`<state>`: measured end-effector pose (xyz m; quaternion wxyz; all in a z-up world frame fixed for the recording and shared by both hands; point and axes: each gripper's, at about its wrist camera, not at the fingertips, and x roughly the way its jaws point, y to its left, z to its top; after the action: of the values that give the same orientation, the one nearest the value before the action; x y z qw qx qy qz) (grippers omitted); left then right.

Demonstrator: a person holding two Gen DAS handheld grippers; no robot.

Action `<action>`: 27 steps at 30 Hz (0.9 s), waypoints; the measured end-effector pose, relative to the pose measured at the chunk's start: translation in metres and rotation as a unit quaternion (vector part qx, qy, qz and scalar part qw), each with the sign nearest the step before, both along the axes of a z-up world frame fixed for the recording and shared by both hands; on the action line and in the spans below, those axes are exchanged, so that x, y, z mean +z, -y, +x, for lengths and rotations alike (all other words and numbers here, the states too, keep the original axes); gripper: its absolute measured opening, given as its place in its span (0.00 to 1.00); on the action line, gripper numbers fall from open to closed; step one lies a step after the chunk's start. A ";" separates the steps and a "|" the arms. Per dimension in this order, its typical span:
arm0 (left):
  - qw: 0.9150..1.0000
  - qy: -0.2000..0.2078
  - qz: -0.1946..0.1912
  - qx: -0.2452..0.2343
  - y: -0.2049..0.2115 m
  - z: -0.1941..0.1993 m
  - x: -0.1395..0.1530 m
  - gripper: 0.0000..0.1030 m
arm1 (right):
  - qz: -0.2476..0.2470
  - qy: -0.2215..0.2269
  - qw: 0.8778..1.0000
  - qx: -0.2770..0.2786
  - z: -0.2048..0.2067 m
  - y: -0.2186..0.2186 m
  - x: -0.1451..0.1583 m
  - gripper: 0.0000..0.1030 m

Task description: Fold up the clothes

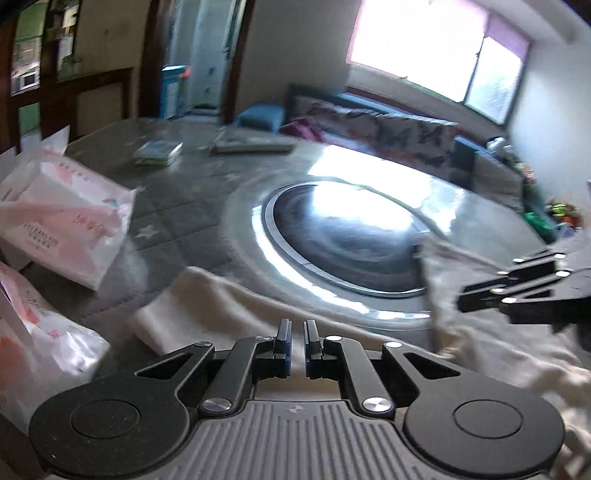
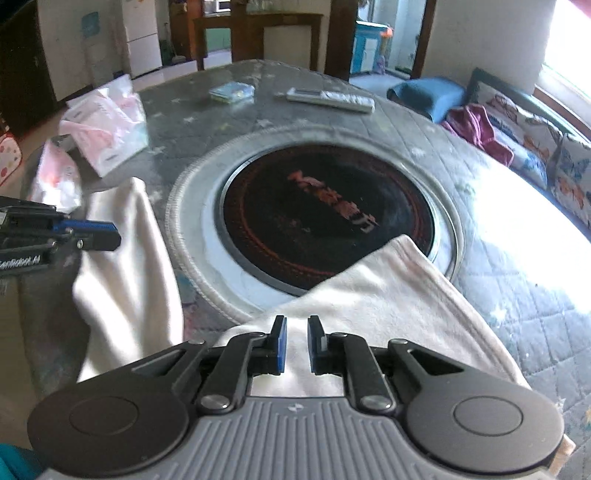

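Both grippers, left [image 1: 297,341] and right [image 2: 297,345], hovered slightly parted over the cream garment [image 2: 388,295], gripping nothing, seemingly poised to pinch its edge.

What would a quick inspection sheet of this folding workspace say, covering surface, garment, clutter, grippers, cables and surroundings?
Surface: grey quilted table cover around a round black cooktop.
Job's things: cream garment spread at the near edge, one corner overlapping the cooktop.
Clutter: pink-and-white plastic packs, small blue packet, long white box.
Grippers: left gripper and right gripper both slightly open over the garment, holding nothing.
Cables: nothing seen.
Surroundings: patterned sofa, bright window, wooden cabinet.
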<state>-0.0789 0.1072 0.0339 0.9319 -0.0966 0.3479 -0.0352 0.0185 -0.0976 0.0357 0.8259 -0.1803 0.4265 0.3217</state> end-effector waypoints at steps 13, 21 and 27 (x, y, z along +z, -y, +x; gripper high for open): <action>0.997 -0.027 0.042 0.063 -0.025 0.039 -0.011 0.08 | 0.027 0.016 0.998 -0.057 0.007 0.050 0.010 0.19; 1.000 -0.006 0.026 -0.013 0.027 0.047 0.009 0.12 | 0.032 0.034 0.993 -0.111 0.000 0.104 0.024 0.22; 0.995 0.006 0.024 -0.093 0.089 0.062 0.019 0.25 | 0.035 0.033 0.978 -0.204 -0.009 0.182 0.020 0.22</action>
<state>-0.0171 0.0180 0.0532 0.9288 -0.0418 0.3502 -0.1136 0.0094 -0.2794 0.0560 0.8937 -0.0708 0.4151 0.1550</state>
